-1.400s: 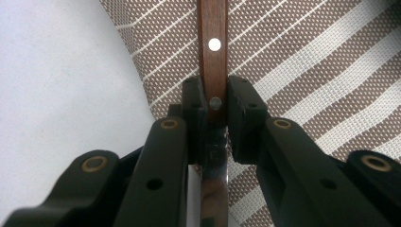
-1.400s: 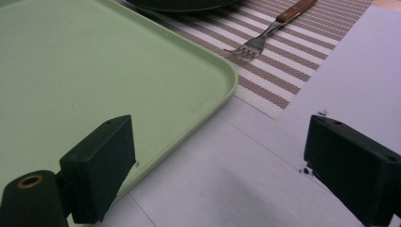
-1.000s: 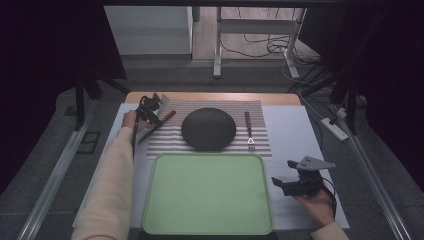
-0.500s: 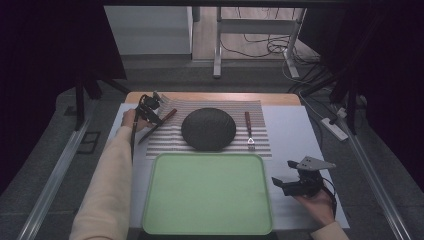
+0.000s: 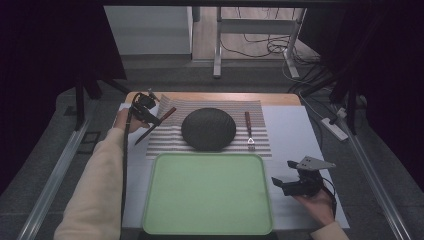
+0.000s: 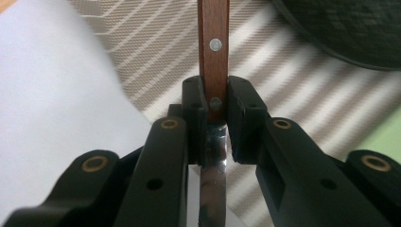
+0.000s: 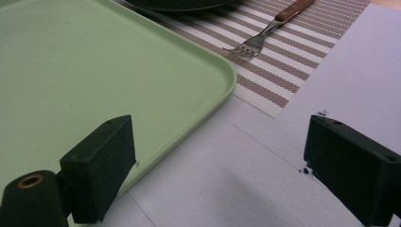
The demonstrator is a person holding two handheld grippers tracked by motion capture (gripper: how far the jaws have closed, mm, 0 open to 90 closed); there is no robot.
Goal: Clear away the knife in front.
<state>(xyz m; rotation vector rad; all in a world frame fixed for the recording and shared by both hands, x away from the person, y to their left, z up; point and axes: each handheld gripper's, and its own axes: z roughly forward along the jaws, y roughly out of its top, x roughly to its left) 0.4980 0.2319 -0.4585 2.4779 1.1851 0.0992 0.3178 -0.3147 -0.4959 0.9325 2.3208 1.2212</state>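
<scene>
- A wooden-handled knife with a steel blade point(image 6: 213, 52) is clamped between the jaws of the left gripper point(image 5: 145, 111), the pads closed on the handle just beside its lower rivet — the blade runs back between the black jaws in the left gripper view.
- In the high view the knife point(image 5: 156, 124) is seen at the far left edge of the brown-and-white striped woven placemat point(image 5: 260, 142), lying slantwise; whether it is lifted off the mat cannot be told.
- A dark round textured plate point(image 5: 208, 128) is set at the middle of the placemat, to the right of the knife and apart from it.
- A wooden-handled steel fork point(image 5: 248, 129) is laid on the right part of the placemat, just beside the plate, its tines toward the person.
- A pale green rectangular plastic tray point(image 5: 207, 192) is placed on the near side of the table, its far rim just beside the placemat's near edge.
- The right gripper point(image 5: 295, 184) is held over the white table covering point(image 5: 300, 130), right of the tray and well apart from the knife — its jaws are spread wide with nothing between them, as seen in the right gripper view point(image 7: 217, 175).
- In that view the tray's rounded corner point(image 7: 222, 75) and the fork point(image 7: 265, 33) are seen beyond the jaws.
</scene>
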